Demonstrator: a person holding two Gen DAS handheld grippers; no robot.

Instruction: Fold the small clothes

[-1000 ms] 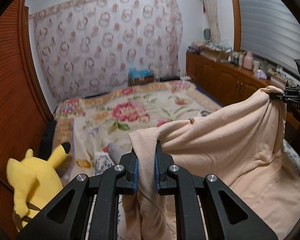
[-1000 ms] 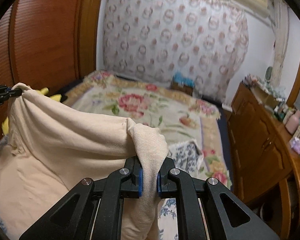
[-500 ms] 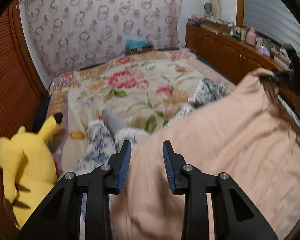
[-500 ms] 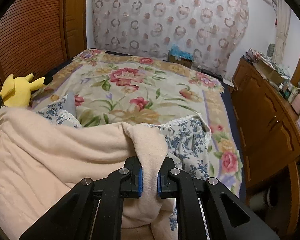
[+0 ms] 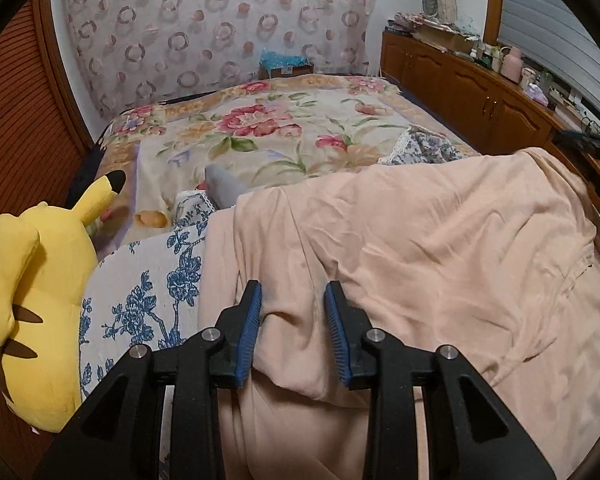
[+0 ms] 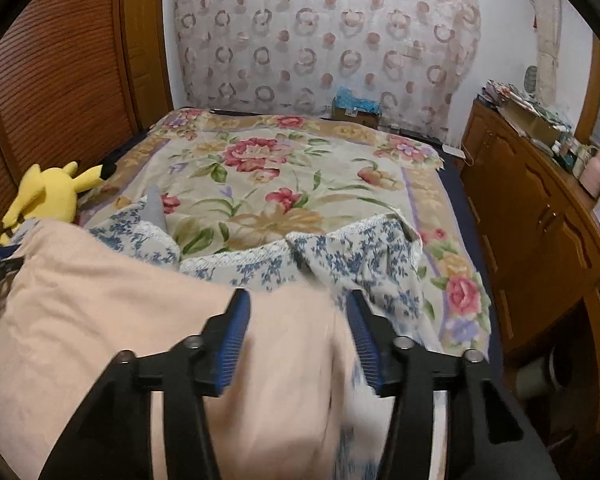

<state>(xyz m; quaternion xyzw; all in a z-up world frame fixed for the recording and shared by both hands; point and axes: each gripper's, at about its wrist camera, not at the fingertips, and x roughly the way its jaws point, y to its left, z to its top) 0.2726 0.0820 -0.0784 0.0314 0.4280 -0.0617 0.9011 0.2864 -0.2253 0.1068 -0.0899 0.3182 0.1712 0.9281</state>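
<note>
Fold step just completed, release phase. The peach garment [image 5: 400, 248] lies spread on the near end of the bed [image 5: 284, 136], over a blue-and-white floral cloth [image 5: 148, 280] whose lace-trimmed edge shows beyond it; the garment's far edge looks doubled back on itself, which suggests one fold has been laid down. The left claw [image 5: 293, 312] stands spread, its blue pads [image 5: 248, 324] either side of a loose ridge of peach fabric without pinching it. The right claw [image 6: 298, 332] has just been opening; its jaws stand wide apart with the garment's right corner lying slack between them, the picture blurred there. Both claws point downward and forward over the garment's near edge, the left at its left part, the right at its right corner. A yellow plush toy [image 5: 32, 312] sits at the left edge of the bed, clear of the work. The next move probably calls for drawing both claws back clear of the cloth without dragging it, then re-gripping a side edge to carry the next fold across; the soft fabric is likely to slump and wrinkle if lifted unevenly.
</note>
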